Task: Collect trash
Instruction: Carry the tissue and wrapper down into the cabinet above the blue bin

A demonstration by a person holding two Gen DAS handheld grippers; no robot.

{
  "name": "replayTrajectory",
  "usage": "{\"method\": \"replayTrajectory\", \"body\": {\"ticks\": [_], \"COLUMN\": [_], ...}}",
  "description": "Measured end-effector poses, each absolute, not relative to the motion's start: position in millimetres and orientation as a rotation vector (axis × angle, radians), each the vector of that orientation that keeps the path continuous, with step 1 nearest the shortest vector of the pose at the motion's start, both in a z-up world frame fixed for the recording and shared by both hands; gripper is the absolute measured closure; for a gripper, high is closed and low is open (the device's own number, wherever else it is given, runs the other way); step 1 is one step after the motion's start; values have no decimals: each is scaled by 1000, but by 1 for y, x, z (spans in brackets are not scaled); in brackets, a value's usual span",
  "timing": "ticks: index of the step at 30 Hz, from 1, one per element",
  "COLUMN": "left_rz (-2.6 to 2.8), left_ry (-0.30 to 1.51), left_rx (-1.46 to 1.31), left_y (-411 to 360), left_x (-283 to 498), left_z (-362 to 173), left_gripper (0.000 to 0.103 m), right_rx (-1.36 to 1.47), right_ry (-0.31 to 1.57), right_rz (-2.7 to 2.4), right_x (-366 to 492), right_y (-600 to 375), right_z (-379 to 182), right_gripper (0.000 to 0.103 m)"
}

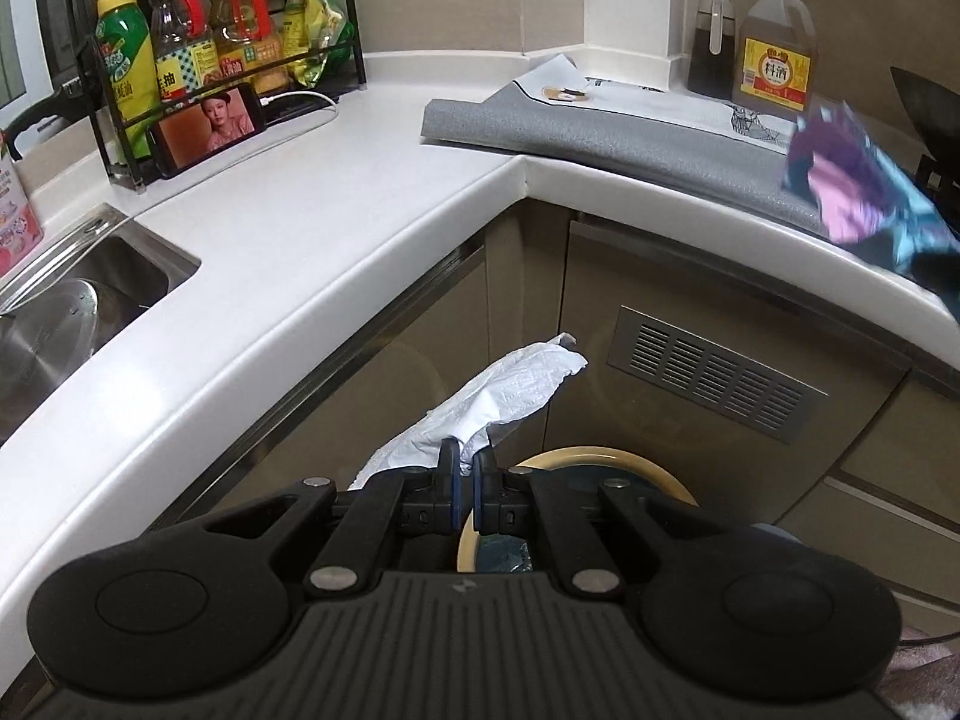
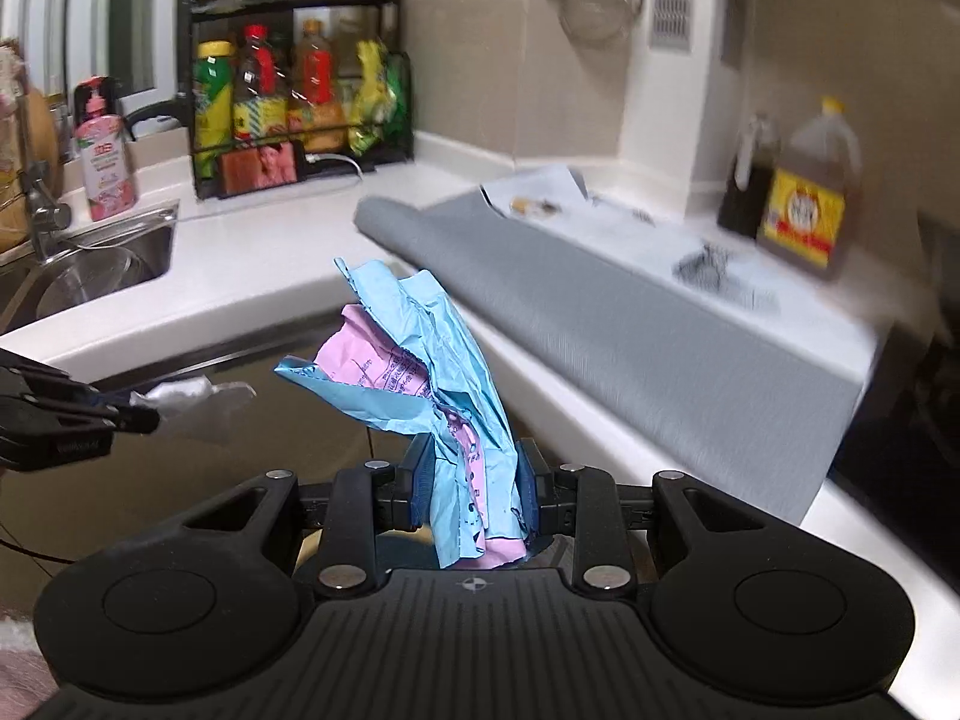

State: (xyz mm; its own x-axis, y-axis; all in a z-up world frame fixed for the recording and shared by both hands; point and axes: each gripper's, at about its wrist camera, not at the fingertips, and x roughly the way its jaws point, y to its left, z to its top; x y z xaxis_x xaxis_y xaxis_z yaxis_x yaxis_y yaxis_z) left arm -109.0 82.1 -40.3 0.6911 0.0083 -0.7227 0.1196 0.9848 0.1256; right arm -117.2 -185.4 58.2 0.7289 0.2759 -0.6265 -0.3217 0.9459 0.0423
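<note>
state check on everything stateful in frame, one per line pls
left gripper: shut on white tissue
white tissue: crumpled, held above the bin
right gripper: shut on blue and pink paper
blue and pink paper: crumpled, held off the counter
bin: open top
phone: screen on, cable plugged in

The worktop (image 1: 312,228) is showing a smooth, glossy white surface. The sink (image 1: 90,294) is gleaming as brushed metal. A grey mat (image 2: 630,324) is lying matt and finely ribbed. The white tissue (image 1: 510,384) is looking soft and embossed, the blue-and-pink paper (image 2: 432,360) crumpled and creased. The left tool (image 1: 467,483) and right tool (image 2: 474,492) are showing matt black plastic with shiny metal rivets.
</note>
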Motion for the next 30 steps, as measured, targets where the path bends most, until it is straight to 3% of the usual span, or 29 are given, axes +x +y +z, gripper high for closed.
{"method": "replayTrajectory", "body": {"ticks": [13, 30], "left_rz": [-87, -107], "left_ry": [846, 990], "left_rx": [178, 167], "left_y": [75, 69], "left_x": [-92, -69], "left_z": [-49, -96], "left_gripper": [99, 99], "right_rx": [94, 76], "right_ry": [799, 969], "right_rz": [376, 386], "right_x": [-106, -95], "right_y": [-150, -131], "right_z": [9, -40], "right_gripper": [72, 71]}}
